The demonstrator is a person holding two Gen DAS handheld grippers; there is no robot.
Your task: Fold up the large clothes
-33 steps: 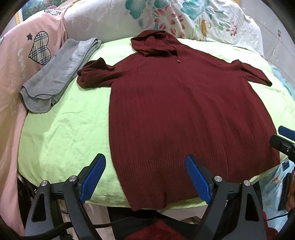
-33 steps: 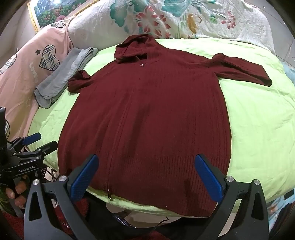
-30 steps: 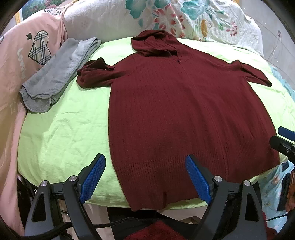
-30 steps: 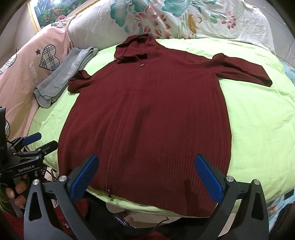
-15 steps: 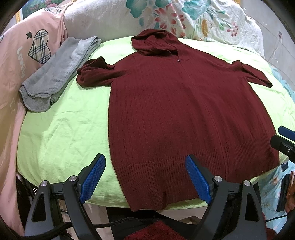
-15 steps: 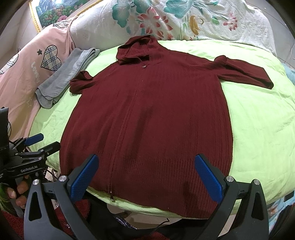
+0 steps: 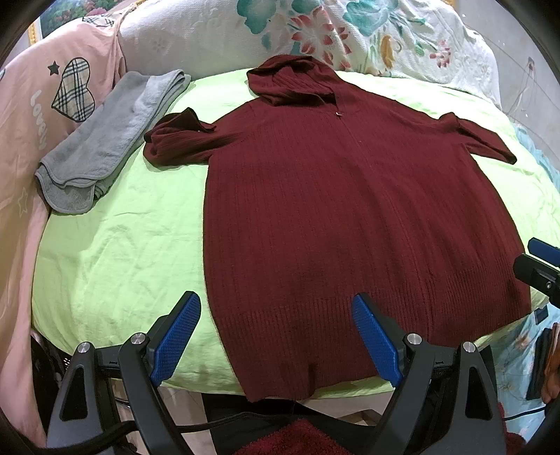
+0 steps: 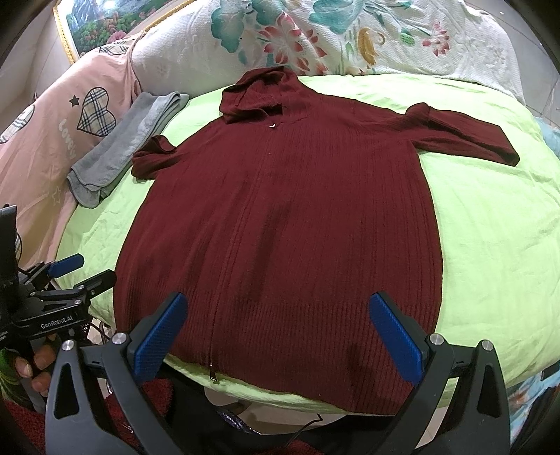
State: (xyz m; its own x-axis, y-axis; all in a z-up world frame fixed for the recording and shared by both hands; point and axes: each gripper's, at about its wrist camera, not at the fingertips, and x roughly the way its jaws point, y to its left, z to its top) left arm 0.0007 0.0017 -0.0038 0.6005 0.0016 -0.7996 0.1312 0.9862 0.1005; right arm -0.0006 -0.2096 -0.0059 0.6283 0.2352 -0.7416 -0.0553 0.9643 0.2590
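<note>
A dark red hooded knit sweater [image 7: 350, 210] lies spread flat, front up, on a lime-green sheet [image 7: 115, 245], hood at the far end, both short sleeves out to the sides. It also shows in the right wrist view [image 8: 287, 224]. Its hem hangs slightly over the near edge of the bed. My left gripper [image 7: 276, 336] is open and empty, hovering just above the hem's left part. My right gripper [image 8: 280, 329] is open and empty above the hem's middle. Each gripper shows at the edge of the other's view.
A folded grey towel [image 7: 105, 140] lies at the far left beside the left sleeve. A pink quilt [image 7: 42, 105] with a plaid heart flanks the left. A white floral quilt [image 7: 350, 31] is piled at the back. The bed's near edge drops to the floor.
The right gripper's view has shifted slightly, the sweater sitting a little lower in it. The left gripper has hardly moved. Both stay open.
</note>
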